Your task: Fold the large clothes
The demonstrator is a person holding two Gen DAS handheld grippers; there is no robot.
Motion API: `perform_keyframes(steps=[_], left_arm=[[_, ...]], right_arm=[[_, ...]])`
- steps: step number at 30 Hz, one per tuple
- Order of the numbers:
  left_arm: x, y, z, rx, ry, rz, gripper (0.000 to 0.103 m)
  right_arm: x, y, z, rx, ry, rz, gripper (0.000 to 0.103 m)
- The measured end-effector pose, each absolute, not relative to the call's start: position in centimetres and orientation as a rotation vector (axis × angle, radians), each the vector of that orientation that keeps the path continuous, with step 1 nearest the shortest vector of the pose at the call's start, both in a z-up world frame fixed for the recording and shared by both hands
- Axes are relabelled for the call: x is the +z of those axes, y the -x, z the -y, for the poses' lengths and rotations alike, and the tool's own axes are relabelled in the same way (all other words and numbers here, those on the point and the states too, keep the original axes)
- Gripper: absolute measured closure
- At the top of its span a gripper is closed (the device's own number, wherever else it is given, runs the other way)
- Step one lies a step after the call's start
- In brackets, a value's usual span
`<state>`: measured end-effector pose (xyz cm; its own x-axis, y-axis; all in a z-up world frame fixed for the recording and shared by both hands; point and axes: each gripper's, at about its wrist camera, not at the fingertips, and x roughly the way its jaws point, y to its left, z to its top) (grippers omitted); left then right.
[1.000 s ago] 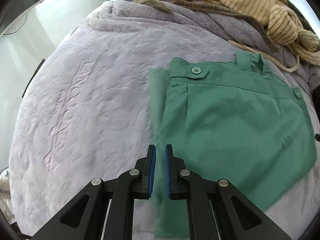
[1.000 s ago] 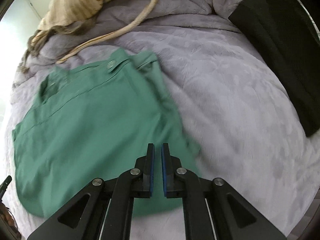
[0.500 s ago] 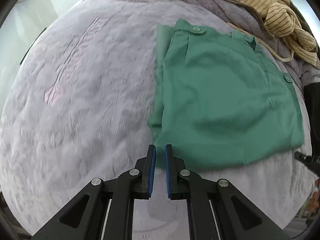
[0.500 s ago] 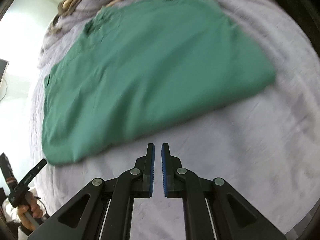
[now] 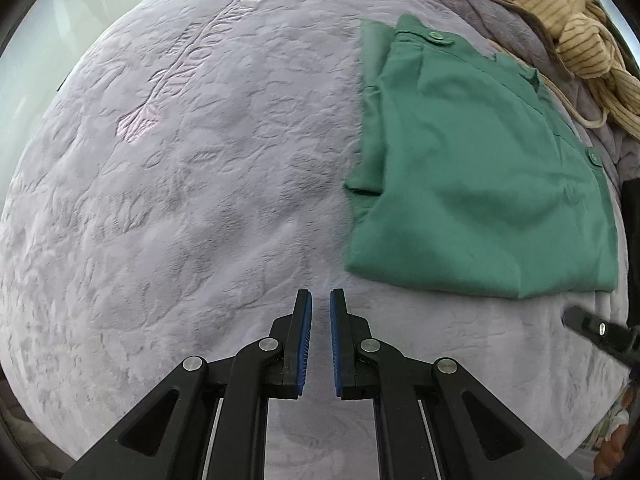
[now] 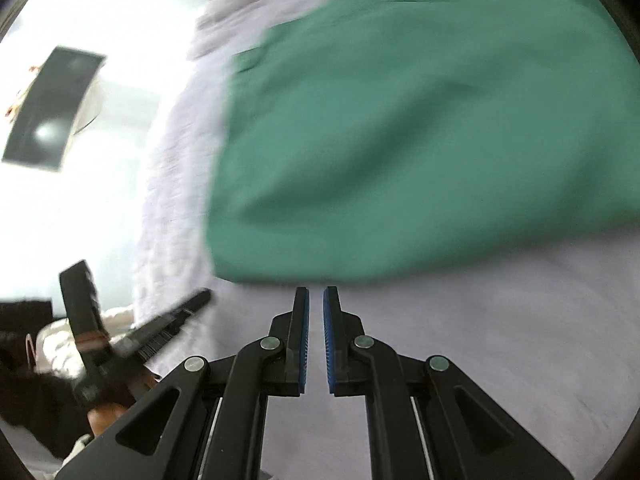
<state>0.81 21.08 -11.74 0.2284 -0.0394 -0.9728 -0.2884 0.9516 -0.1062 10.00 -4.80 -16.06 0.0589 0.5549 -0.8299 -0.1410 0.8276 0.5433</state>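
Left gripper (image 5: 319, 300) pinched nearly shut, empty, above bare lilac blanket (image 5: 192, 200). Folded green trousers (image 5: 472, 184) lie right of it, striped garment (image 5: 580, 36) far right. Right gripper (image 6: 316, 300) likewise shut, empty, just near trousers' near edge. Next fold likely: open wide first, pinch all layers.

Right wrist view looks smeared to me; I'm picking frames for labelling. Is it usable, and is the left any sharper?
Right wrist view: heavy motion blur smears the green garment and lilac blanket, the window side at left is blown out white, only the right tool is crisp. Left wrist view: sharp, with the garment's buttons and the blanket's embossed texture legible; fisheye bends the edges.
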Motion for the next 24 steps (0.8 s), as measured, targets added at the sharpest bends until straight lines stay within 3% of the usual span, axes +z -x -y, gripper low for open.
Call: perform_keyframes(steps=[5, 9, 19, 20, 21, 22, 24], left_arm=[[-12.0, 0.0, -22.3, 0.212, 0.291, -1.336, 0.093], [-12.5, 0.6, -23.4, 0.226, 0.310, -1.338, 0.093], [-12.9, 1.6, -26.0, 0.233, 0.378, -1.324, 0.093], [-12.9, 1.5, -26.1, 0.234, 0.378, -1.326, 0.086], [-12.9, 1.6, -26.3, 0.238, 0.381, -1.327, 0.039], [-12.8, 1.5, -26.2, 0.250, 0.381, -1.324, 0.000], [-12.1, 1.8, -26.2, 0.268, 0.366, -1.284, 0.001]], right_arm=[[-18.4, -11.7, -2.6, 0.630, -0.300, -1.431, 0.095], [-22.1, -11.2, -6.3, 0.669, -0.252, -1.572, 0.095], [-21.4, -8.0, -2.8, 0.664, -0.241, -1.629, 0.095], [-21.2, -7.8, -2.0, 0.649, -0.244, -1.628, 0.095], [-21.1, -7.7, -1.3, 0.636, -0.249, -1.627, 0.095], [-20.9, -7.7, -0.6, 0.620, -0.256, -1.626, 0.095], [-20.8, -7.2, 1.5, 0.589, -0.283, -1.624, 0.095]])
